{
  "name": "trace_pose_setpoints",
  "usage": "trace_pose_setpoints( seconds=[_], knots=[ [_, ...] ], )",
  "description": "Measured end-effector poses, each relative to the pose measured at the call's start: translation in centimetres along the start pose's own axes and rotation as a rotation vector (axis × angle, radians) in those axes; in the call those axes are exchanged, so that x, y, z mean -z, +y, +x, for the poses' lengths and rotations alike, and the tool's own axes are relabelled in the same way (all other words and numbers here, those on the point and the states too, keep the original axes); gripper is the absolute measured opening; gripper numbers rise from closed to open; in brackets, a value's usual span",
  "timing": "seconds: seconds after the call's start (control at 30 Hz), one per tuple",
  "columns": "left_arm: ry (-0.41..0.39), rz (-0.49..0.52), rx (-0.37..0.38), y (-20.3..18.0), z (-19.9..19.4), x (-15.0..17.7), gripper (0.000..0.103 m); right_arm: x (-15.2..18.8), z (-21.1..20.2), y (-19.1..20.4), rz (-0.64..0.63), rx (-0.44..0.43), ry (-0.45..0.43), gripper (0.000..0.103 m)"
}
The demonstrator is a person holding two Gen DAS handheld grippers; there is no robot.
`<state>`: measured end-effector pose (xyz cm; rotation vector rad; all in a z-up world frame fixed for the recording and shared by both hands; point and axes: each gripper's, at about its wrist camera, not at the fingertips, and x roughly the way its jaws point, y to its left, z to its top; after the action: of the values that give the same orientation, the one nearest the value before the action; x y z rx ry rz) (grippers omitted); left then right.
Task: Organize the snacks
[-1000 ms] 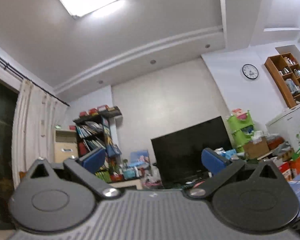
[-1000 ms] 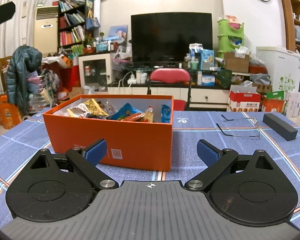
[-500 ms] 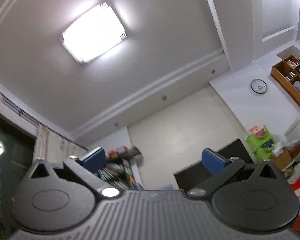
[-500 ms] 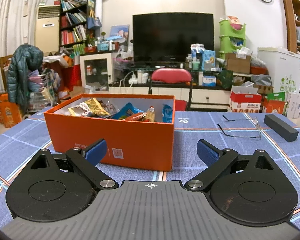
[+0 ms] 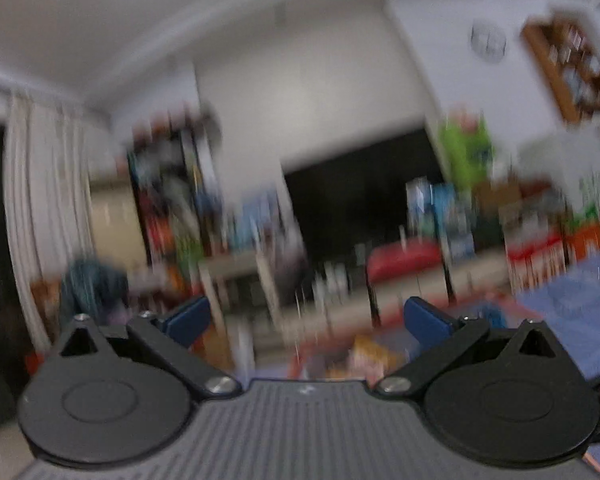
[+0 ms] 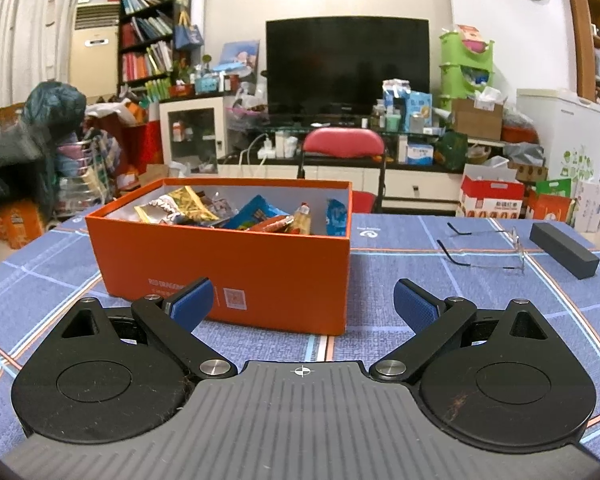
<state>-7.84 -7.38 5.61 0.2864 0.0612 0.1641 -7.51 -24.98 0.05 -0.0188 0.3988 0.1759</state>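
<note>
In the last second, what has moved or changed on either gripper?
The left gripper tipped up toward the ceiling, then swung back down toward the room, its view now blurred. It stayed open and empty. The right gripper stayed open facing the orange box of snacks.

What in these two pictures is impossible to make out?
- Left wrist view: motion blur smears the whole room; only the left gripper is sharp.
- Right wrist view: the orange box front wall hides the lower snacks.
- Right wrist view: the box's print is too small to read, partly behind the right gripper.
</note>
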Motion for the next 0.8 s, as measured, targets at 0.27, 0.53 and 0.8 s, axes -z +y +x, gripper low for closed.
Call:
trace_pose_setpoints(
  seconds=[0.27,0.53,0.8],
  knots=[
    [0.405,-0.069,0.059,1.0,5.2,1.4,0.102,0.5,0.8,0.0,0.001,-0.003,0.047,0.089],
    [0.63,-0.183,0.091,2.7,7.5,3.0,0.102,0.6,1.2,0.2,0.0,0.003,0.07,0.089],
    [0.711,-0.2,0.072,3.1,8.8,3.9,0.102,0.8,1.5,0.5,-0.006,-0.001,0.08,0.089]
  ],
)
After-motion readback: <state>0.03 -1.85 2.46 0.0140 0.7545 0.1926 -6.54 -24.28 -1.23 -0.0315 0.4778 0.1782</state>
